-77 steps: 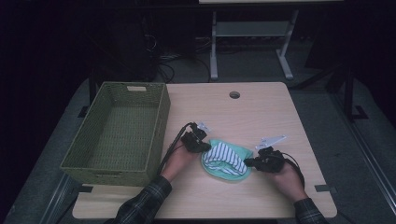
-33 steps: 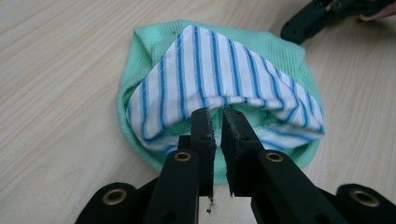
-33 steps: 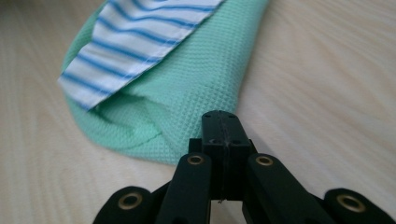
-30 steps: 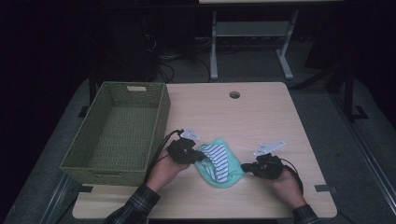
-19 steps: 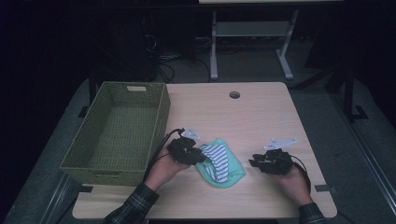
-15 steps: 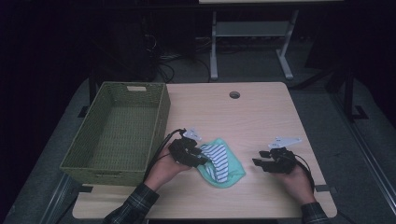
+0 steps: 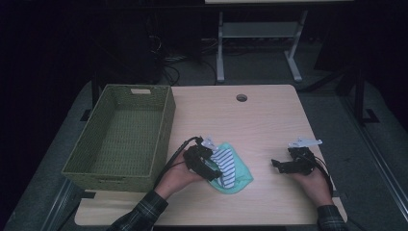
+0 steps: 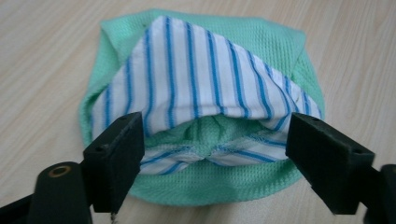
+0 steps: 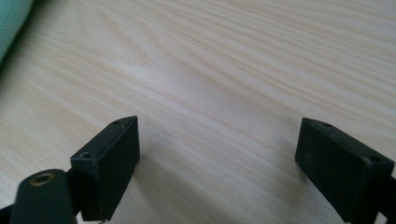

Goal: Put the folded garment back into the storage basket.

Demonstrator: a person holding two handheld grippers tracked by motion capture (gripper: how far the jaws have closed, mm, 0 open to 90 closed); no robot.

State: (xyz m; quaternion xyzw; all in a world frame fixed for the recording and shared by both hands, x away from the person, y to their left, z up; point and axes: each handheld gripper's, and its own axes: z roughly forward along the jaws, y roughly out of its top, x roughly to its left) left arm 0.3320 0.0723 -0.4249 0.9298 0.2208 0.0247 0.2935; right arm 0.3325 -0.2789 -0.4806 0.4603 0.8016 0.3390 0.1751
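Observation:
A folded cloth (image 7: 230,168), mint green mesh with a white and blue striped lining (image 8: 210,79), lies on the wooden table near its front edge. My left gripper (image 7: 211,169) sits at the cloth's left side, open, its jaws spread around the folded edge (image 8: 212,149) without closing on it. My right gripper (image 7: 278,164) rests low over bare wood to the right of the cloth, open, with nothing between its jaws (image 9: 215,158). A sliver of the green cloth (image 9: 11,23) shows at the upper left of the right gripper view.
A woven green basket (image 7: 77,163) stands empty at the table's left side. A round cable hole (image 7: 241,97) sits near the far edge. Bare wood (image 7: 269,125) lies between and behind the grippers. Table legs and cables stand in the dark beyond.
The cloth was folded over into a smaller bundle and shifted left with the left gripper. My right gripper let go of it and drew back to the right.

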